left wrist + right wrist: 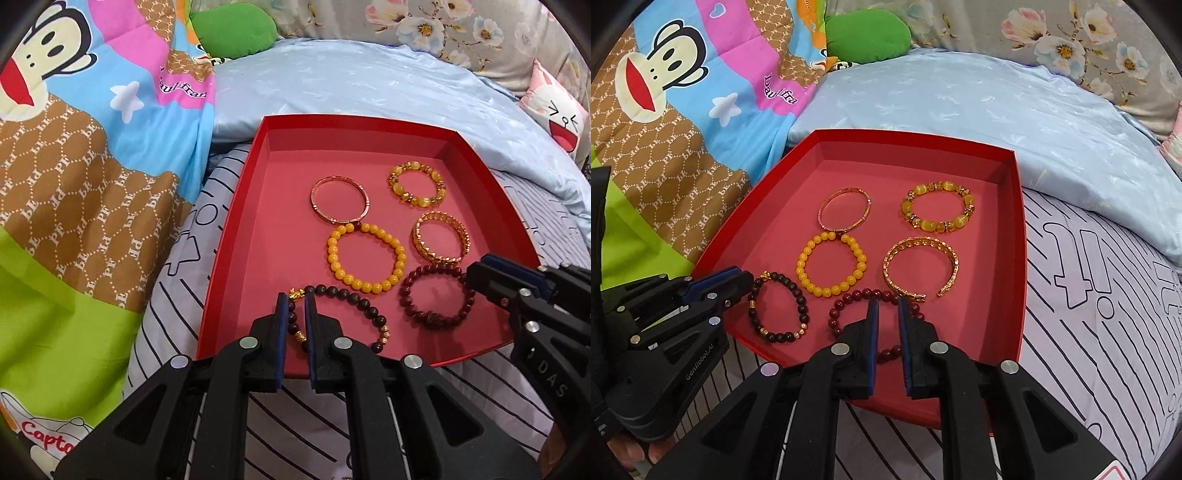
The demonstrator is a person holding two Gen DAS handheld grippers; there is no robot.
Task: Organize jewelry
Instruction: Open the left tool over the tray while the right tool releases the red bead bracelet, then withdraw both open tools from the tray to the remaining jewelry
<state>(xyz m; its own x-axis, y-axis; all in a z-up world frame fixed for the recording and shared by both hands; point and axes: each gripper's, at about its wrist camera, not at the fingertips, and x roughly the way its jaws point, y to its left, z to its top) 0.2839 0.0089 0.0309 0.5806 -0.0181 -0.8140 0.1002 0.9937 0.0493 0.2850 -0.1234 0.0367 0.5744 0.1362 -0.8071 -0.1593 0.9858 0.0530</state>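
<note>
A red tray (pixel 236 236) (pixel 1012 229) lies on the bed with several bracelets in it. My left gripper (pixel 294 301) stands with its jaws a narrow gap apart around the left side of the dark brown bead bracelet (pixel 354 301) (pixel 798 306), which lies on the tray floor. My right gripper (pixel 887 304) is open by a narrow gap over the dark red bead bracelet (pixel 857 295) (pixel 432 295); I cannot tell if it touches. Behind lie a yellow bead bracelet (pixel 365 258) (pixel 831 264), a gold cuff (pixel 439 236) (pixel 916 266), a rose-gold bangle (pixel 340 199) and a yellow stone bracelet (pixel 417 181).
The tray rests on a striped white sheet (pixel 1089 295). A cartoon monkey quilt (pixel 74 166) lies to the left. A pale blue duvet (pixel 369 85) and a green cushion (pixel 236 33) lie behind. A small cartoon pillow (pixel 554 110) is at far right.
</note>
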